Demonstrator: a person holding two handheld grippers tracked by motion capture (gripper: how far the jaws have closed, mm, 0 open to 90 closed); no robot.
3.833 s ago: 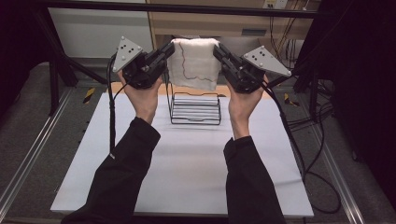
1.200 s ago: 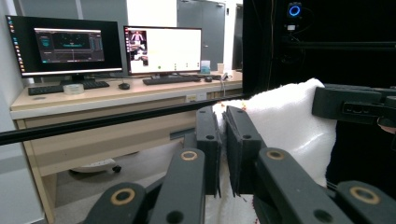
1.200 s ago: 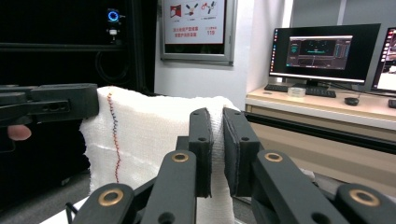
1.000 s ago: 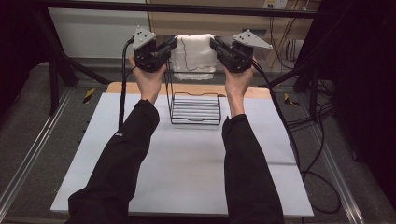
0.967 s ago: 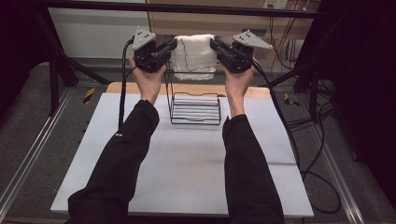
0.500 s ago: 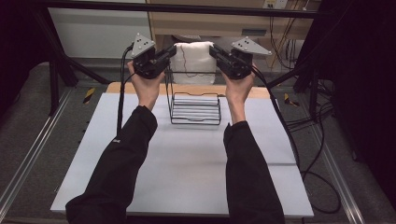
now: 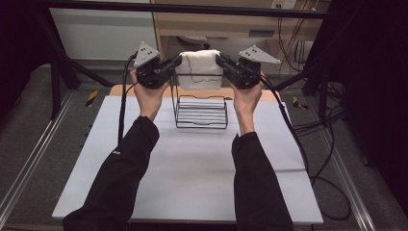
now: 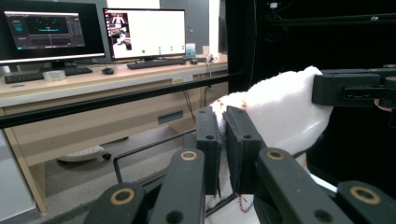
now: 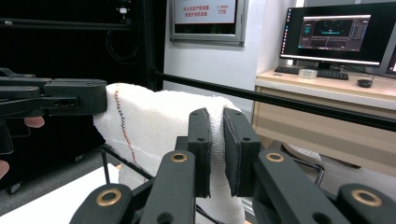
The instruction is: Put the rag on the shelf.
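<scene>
High view: a white towel (image 7: 199, 70) is held stretched above the wire rack (image 7: 201, 111), which is seen bare on the table (image 7: 192, 163). The left gripper (image 7: 174, 63) is clamped on one towel edge, the right gripper (image 7: 222, 61) on the other.

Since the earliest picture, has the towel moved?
Yes. The towel, held by both grippers, now sits lower, its bottom edge closer to the wire rack.
</scene>
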